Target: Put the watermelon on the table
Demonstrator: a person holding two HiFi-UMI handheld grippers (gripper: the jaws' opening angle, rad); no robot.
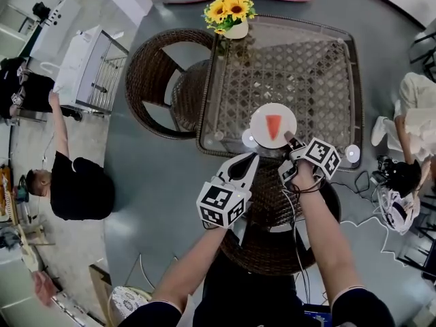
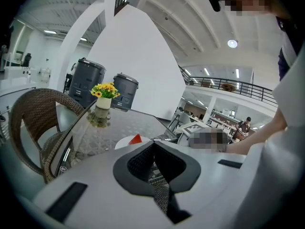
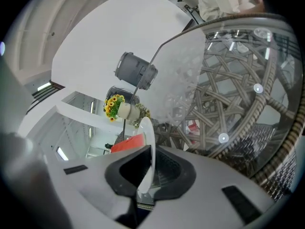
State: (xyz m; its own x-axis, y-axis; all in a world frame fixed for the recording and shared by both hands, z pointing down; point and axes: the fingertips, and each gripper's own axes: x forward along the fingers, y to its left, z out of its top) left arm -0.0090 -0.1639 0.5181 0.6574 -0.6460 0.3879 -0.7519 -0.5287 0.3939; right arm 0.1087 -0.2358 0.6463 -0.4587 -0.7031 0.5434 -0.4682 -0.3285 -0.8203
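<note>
A red watermelon wedge [image 1: 273, 126] lies on a white plate [image 1: 259, 116] over the near edge of the glass-topped wicker table [image 1: 306, 67]. My right gripper [image 1: 291, 140] is shut on the plate's near rim. In the right gripper view the plate's rim [image 3: 148, 142] runs edge-on between the jaws, with the wedge [image 3: 127, 143] to its left. I cannot tell whether the plate rests on the glass. My left gripper [image 1: 253, 157] hovers just left of the plate at the table's edge, shut and empty. The left gripper view shows the wedge [image 2: 136, 139] on the plate [image 2: 124, 143] past its tips [image 2: 153, 145].
A white vase of sunflowers [image 1: 231, 12] stands at the table's far left corner. A wicker chair [image 1: 163, 80] sits left of the table. A small white disc [image 1: 352, 153] lies at the near right corner. People stand at the left [image 1: 75, 182] and right [image 1: 415, 107].
</note>
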